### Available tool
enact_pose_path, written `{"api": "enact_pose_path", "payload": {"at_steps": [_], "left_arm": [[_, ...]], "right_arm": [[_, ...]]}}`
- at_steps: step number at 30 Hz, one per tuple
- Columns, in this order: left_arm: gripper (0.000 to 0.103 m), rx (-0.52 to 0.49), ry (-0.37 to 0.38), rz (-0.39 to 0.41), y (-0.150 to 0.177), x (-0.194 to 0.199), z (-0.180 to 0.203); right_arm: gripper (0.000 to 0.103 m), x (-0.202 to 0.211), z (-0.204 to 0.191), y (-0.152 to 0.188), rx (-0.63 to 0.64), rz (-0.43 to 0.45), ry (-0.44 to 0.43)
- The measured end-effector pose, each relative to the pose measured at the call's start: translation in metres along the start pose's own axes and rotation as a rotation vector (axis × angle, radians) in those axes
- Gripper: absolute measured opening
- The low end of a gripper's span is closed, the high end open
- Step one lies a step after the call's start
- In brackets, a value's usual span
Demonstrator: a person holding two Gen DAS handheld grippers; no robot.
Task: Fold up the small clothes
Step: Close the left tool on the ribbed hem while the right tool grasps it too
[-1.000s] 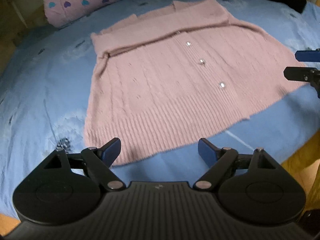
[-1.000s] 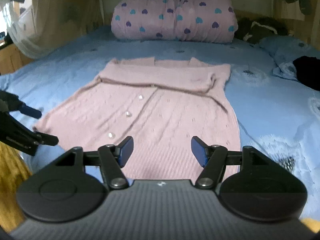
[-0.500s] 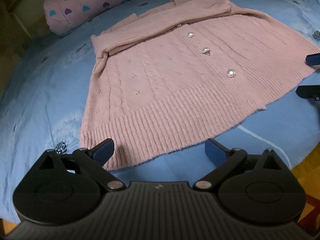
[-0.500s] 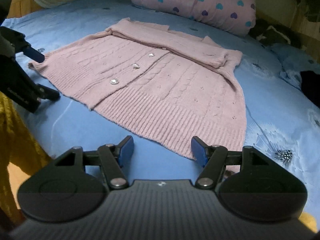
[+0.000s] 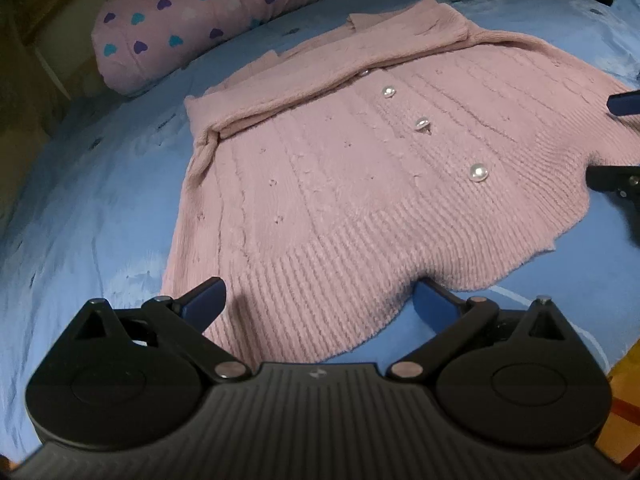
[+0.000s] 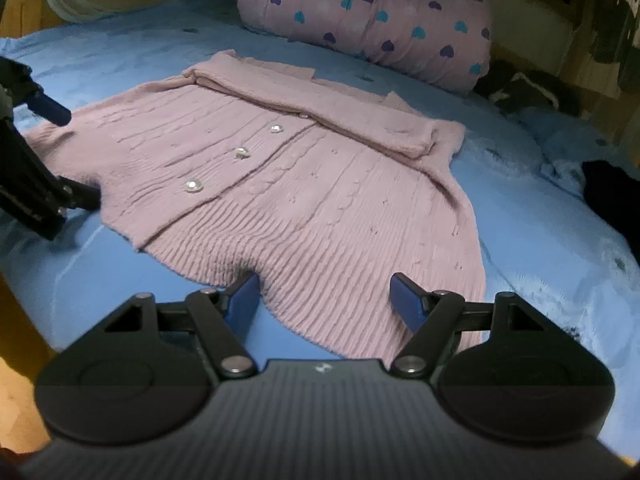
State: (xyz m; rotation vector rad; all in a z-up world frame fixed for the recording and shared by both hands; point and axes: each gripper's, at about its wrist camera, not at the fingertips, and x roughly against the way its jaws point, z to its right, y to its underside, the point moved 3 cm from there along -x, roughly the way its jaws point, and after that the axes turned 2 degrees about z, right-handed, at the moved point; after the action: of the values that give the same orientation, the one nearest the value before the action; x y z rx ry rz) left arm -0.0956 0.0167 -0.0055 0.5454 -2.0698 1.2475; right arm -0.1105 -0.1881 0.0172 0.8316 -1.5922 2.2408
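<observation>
A pink knitted cardigan [image 5: 360, 168] lies flat, buttoned front up, on a blue bedsheet [image 5: 88, 208], its sleeves folded across the chest. The left gripper [image 5: 320, 300] and right gripper [image 6: 324, 292] both stand wide apart and hold nothing, each straddling the ribbed hem (at opposite corners). A heart-print pillow [image 6: 372, 24] sits beyond the collar.

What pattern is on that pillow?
Pink pillow with teal and purple hearts, clearest in the right wrist view.
</observation>
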Motion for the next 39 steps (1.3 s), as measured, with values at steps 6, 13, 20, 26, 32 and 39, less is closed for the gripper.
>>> {"api": "enact_pose_path", "payload": {"at_steps": [6, 13, 20, 26, 32, 39], "left_arm": [[0.102, 0.127, 0.072, -0.024, -0.001, -0.013, -0.017], [0.057, 0.090, 0.082, 0.075, -0.008, -0.004, -0.002], [0.019, 0.091, 0.077, 0.105, -0.015, -0.002, 0.001], [0.015, 0.116, 0.054, 0.163, -0.026, 0.012, -0.004], [0.015, 0.125, 0.011, 0.246, -0.047, 0.031, -0.009], [0.014, 0.124, -0.014, 0.300, -0.075, 0.040, -0.019]], "right_arm": [[0.074, -0.004, -0.001, 0.000, 0.013, 0.019, 0.011], [0.064, -0.011, -0.001, -0.005, 0.011, 0.039, 0.027], [0.017, -0.011, -0.004, -0.005, 0.005, 0.056, 0.009], [0.013, -0.010, -0.001, -0.014, -0.005, 0.087, 0.020], [0.012, -0.001, 0.007, -0.031, -0.003, 0.159, 0.063], [0.012, 0.004, 0.018, -0.056, 0.014, 0.228, 0.091]]}}
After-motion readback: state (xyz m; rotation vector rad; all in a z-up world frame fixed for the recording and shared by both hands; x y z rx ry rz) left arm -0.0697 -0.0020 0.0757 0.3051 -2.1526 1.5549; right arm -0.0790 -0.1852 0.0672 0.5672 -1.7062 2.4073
